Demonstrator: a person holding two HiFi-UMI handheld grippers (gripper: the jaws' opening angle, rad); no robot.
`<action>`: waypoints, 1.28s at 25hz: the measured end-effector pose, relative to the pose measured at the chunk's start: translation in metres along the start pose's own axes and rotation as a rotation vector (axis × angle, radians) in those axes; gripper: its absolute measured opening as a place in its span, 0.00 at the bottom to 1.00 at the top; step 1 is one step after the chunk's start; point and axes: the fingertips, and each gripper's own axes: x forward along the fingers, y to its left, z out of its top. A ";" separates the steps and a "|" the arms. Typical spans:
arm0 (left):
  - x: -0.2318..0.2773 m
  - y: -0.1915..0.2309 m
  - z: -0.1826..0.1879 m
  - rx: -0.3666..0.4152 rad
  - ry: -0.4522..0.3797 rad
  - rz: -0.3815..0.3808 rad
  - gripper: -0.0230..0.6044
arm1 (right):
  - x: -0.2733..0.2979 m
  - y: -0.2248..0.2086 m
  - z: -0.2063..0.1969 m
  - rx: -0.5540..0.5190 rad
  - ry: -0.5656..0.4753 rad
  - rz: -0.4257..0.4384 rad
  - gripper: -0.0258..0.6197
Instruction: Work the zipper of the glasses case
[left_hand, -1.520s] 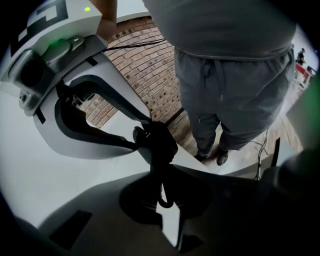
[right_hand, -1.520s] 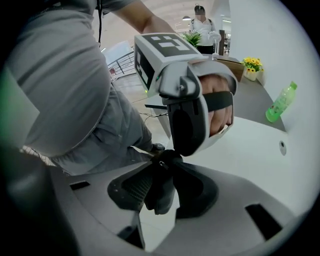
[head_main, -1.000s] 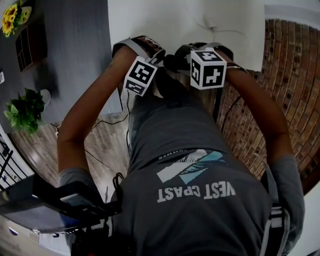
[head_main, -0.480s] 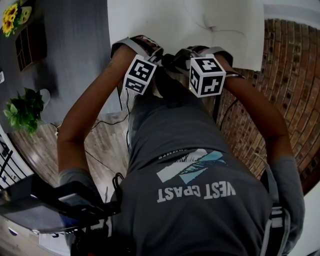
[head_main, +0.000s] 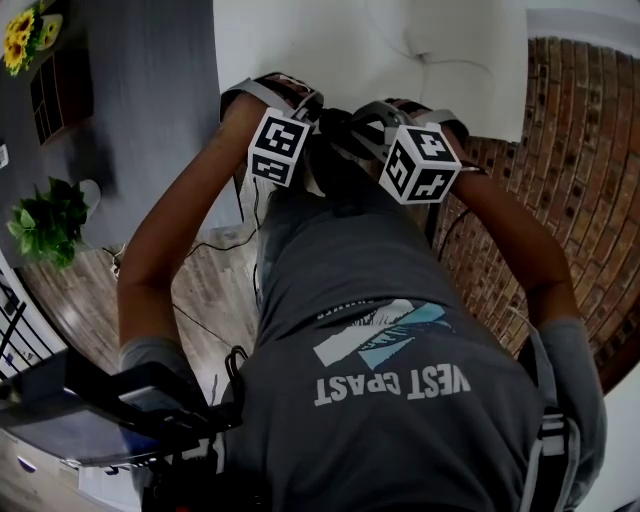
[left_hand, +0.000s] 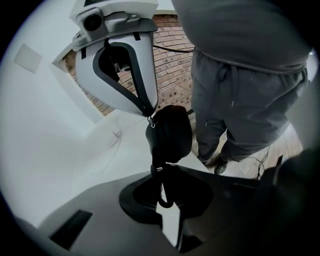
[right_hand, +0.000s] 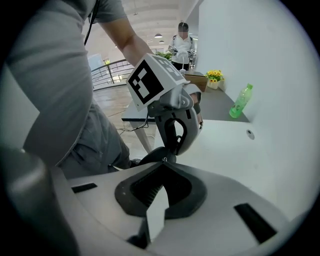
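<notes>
**Both grippers closed on the glasses case**

On my left gripper the jaws are almost together. They pinch a thin black strap, which makes a small loop between the dark pads. The strap goes up through a little metal ring to the glasses case. The case is black and rounded like an egg, with a matt surface. It is held in the air just beyond these jaws.

My right gripper has its jaws pressed together on the zipper pull. This is a small shiny metal piece at the upper edge of the case, on the end opposite to the strap. In the right gripper view I see only a dark curved part of the case behind the closed tips.

Both gripper shells near the case are smooth light grey plastic with black inner parts. In the head view the two cubes with black-and-white square markers sit side by side, and the case itself is hidden there.

Under the case lies a smooth white table top. Behind the case I see a red brick wall and the person's grey trousers. Well apart from the case stand a green translucent bottle and some yellow flowers.
</notes>
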 end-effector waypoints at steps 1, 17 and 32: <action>0.000 0.002 -0.003 -0.017 0.010 0.007 0.07 | -0.002 -0.003 0.000 -0.003 -0.005 -0.024 0.03; -0.010 0.024 -0.003 0.042 0.048 0.085 0.07 | -0.005 -0.020 0.019 -0.048 -0.053 0.081 0.18; -0.007 0.025 0.011 0.133 0.046 0.061 0.07 | -0.010 0.006 0.008 -0.192 0.130 0.412 0.21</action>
